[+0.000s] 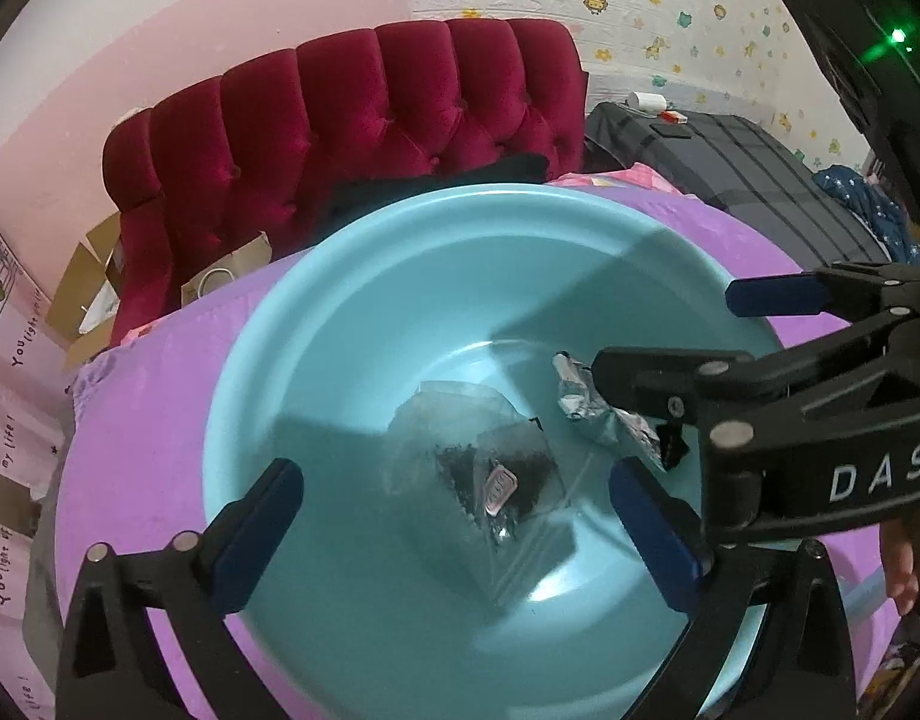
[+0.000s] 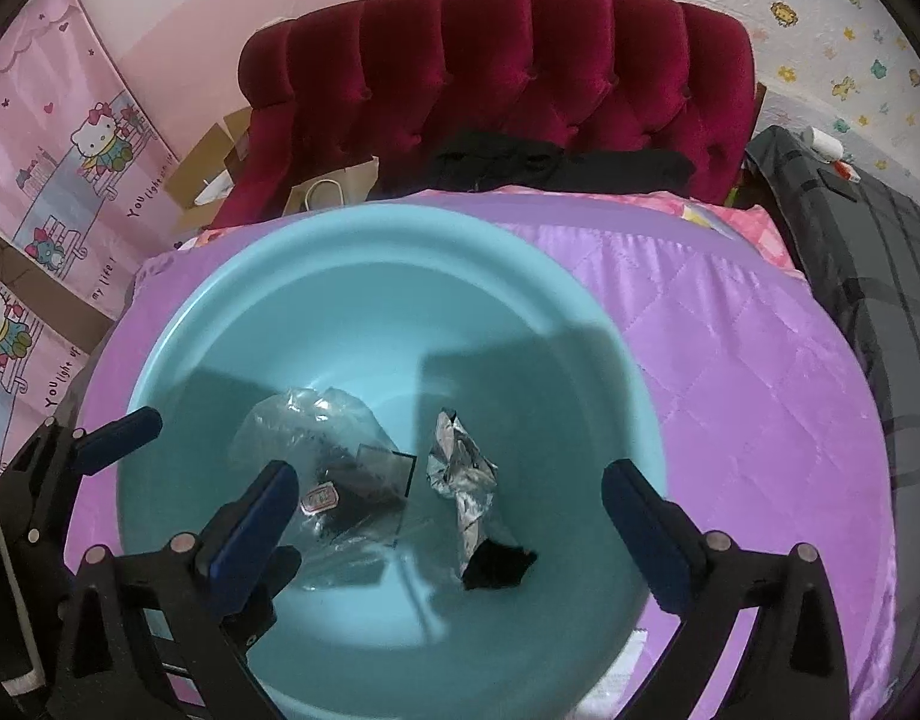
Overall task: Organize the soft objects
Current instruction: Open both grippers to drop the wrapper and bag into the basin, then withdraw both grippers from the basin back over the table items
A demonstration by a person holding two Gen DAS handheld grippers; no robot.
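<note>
Turquoise plastic fills both views: a wide round basin (image 1: 351, 276) sits on a bed with a quilted lilac cover (image 2: 730, 360). Both tools hang over it with nothing between their blue pads. The left hand-held gripper (image 1: 453, 534) stands spread wide, released, its fingers (image 1: 261, 528) framing the basin floor without touching anything. The right hand-held gripper (image 2: 453, 516) is likewise wide apart and empty; in the left wrist view it reaches in from the right side, its black linkage passing over part of the crumpled item below.

Two soft things lie on the basin floor, near each other but apart. One is a clear plastic bag (image 2: 339, 468) holding something dark, with a small pink-and-white label showing through it. The other is a crumpled silver foil wrapper (image 2: 460, 480) with a black piece (image 2: 499, 564) at its near end; whether that piece is joined to the wrapper cannot be told. Shadows of the tools fall across the basin's inside.

Behind the bed stands a tufted red velvet headboard (image 2: 496, 60), with a black garment (image 2: 556, 165) lying along its base. A paper bag (image 2: 333, 186) and cardboard boxes (image 2: 207, 174) sit at the left, against a pink wall with cartoon cat posters (image 2: 69, 138). A dark suitcase (image 1: 748, 168) lies at the right, under wallpaper printed with stars and animals.
</note>
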